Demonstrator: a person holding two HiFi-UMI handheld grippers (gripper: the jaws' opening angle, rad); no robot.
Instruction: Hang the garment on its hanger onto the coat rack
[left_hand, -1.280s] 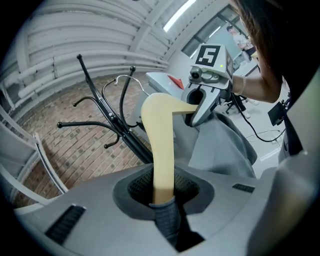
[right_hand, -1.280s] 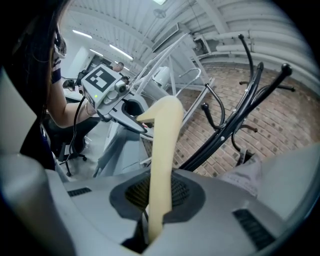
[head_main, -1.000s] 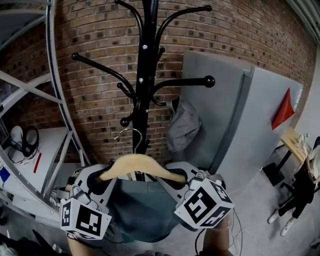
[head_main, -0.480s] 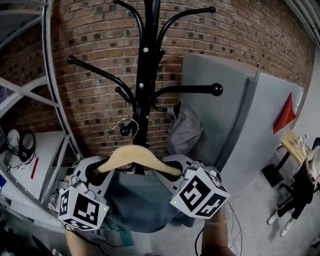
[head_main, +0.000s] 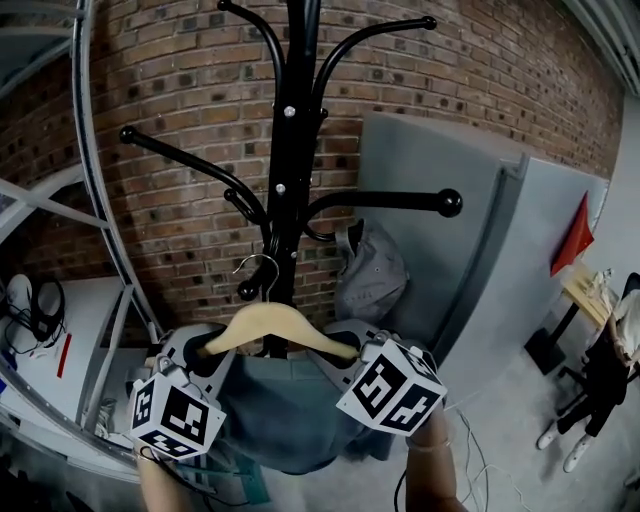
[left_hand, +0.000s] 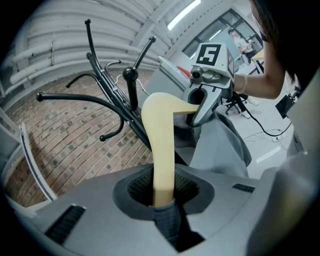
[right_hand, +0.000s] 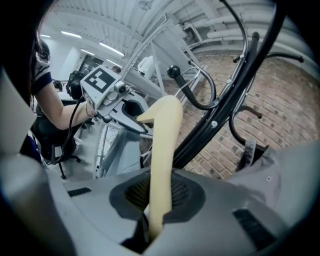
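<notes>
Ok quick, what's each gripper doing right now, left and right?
Left gripper: closed on one end of the wooden hanger.
Right gripper: closed on the wooden hanger's other end.

Even, shadowless indoor light (ceiling strips), sharp centres, heavy fisheye bending, dark corners.

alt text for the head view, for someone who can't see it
The left gripper and right gripper each clamp one end of a wooden hanger carrying a grey-blue garment, in front of a black coat rack. The hanger's metal hook sits close to the rack's pole; a brick wall is behind.
</notes>
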